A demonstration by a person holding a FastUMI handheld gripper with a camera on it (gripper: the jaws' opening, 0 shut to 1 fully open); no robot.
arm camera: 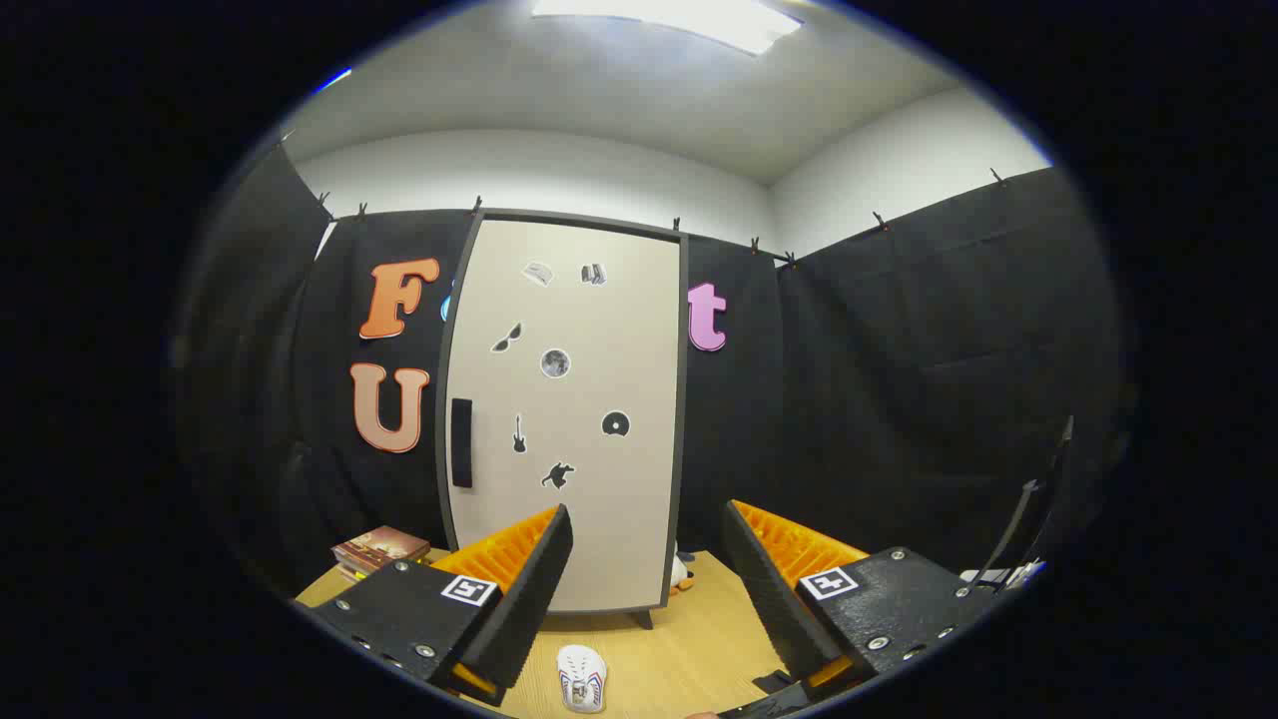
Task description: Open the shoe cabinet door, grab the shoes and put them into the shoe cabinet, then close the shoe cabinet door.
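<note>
Black cloth walls the booth, with a wooden table (pixel 699 639) across the lower part of the frame. At centre stands the cabinet (pixel 569 419), upright, its pale door (pixel 589 519) closed, small stickers on it and a dark handle (pixel 461 442) at its left edge. The gripper (pixel 647 559) is spread wide, holding nothing. A white shoe (pixel 581 677) lies on the table between the fingers, low in the frame. Books (pixel 379 549) sit at lower left, beside the cabinet.

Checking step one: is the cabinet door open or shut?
Shut. The door sits flush in its dark frame, handle untouched. The open fingers are short of it, shoe on the floor between them.
</note>
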